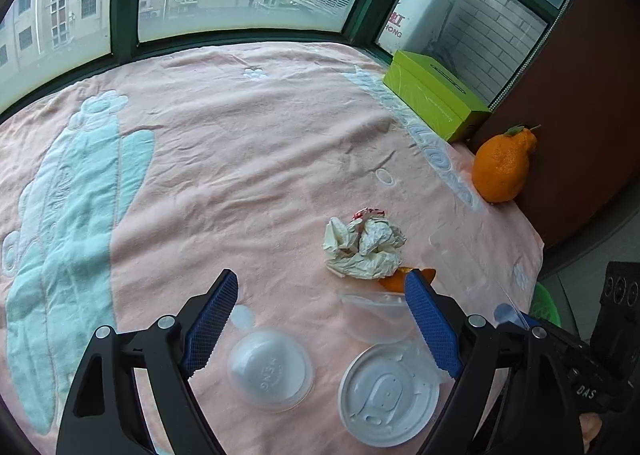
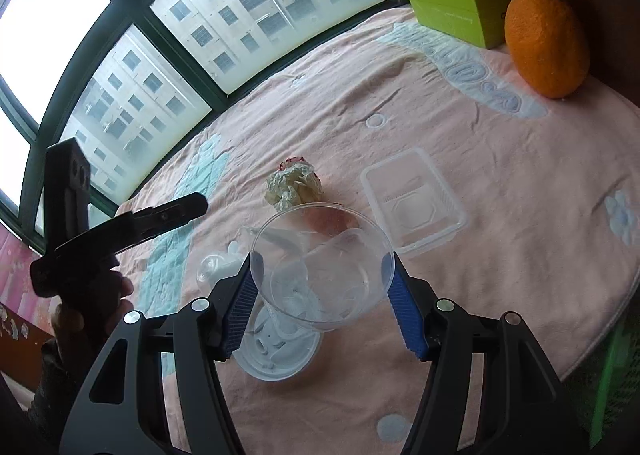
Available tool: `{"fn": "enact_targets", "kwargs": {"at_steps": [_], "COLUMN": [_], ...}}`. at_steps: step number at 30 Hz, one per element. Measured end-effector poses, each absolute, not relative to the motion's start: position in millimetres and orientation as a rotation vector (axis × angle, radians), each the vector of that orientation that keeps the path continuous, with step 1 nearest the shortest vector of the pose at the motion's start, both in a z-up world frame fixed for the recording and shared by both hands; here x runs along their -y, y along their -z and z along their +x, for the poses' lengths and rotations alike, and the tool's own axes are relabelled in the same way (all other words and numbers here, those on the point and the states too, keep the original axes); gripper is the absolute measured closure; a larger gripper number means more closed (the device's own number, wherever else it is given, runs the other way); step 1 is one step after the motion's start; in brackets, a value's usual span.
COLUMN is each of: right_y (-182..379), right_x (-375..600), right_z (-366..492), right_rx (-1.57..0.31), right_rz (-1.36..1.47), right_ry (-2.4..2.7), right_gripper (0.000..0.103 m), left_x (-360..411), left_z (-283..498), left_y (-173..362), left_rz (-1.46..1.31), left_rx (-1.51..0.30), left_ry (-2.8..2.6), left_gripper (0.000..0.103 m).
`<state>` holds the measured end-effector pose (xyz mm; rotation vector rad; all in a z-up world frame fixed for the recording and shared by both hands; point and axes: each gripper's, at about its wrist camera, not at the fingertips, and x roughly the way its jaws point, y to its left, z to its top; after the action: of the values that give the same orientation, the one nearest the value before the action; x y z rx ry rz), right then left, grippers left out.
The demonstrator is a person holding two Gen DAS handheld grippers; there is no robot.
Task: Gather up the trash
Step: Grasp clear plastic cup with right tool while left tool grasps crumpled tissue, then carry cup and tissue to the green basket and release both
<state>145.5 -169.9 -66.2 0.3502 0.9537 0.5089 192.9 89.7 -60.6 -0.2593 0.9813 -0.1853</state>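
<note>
The right gripper (image 2: 322,287) is holding a clear plastic cup (image 2: 322,265) by its rim, one blue finger pad (image 2: 404,307) pressing on each side. The cup is hanging in the air over the pink tablecloth (image 2: 500,215), with its open mouth facing the camera. A white round lid (image 2: 276,351) is lying flat on the cloth right under the cup.

The left gripper (image 1: 318,295) is hovering above the table with its jaws spread wide apart, gripping nothing. Below it, a small see-through dome lid (image 1: 270,369) is sitting on the cloth, just beside the white round lid. A crumpled paper ball (image 1: 362,247) is lying a little farther off, with a bit of red wrapper (image 1: 366,213) poking out behind it. An orange peel piece (image 1: 394,281) is touching the paper's near edge.

A clear plastic tray (image 2: 414,201) is resting on the cloth to the right of the paper ball. Far back, by the window, a big bumpy orange (image 2: 546,31) is standing upright next to a green box (image 2: 456,11). I cannot tell if they are touching.
</note>
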Motion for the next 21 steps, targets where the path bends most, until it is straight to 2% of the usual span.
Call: {"fn": "enact_targets", "kwargs": {"at_steps": [17, 21], "right_y": [42, 47], "right_x": [225, 242], "right_z": [110, 104], "right_rx": [-0.873, -0.876], "right_rz": [0.329, 0.35], "right_ry": [-0.419, -0.39], "right_gripper": [0.041, 0.041], "left_x": [-43, -40], "left_z": [270, 274], "left_y": [109, 116], "left_rz": [-0.26, -0.256], "left_rx": [-1.157, -1.171], "left_ry": [0.204, 0.211], "left_gripper": [0.021, 0.031]}}
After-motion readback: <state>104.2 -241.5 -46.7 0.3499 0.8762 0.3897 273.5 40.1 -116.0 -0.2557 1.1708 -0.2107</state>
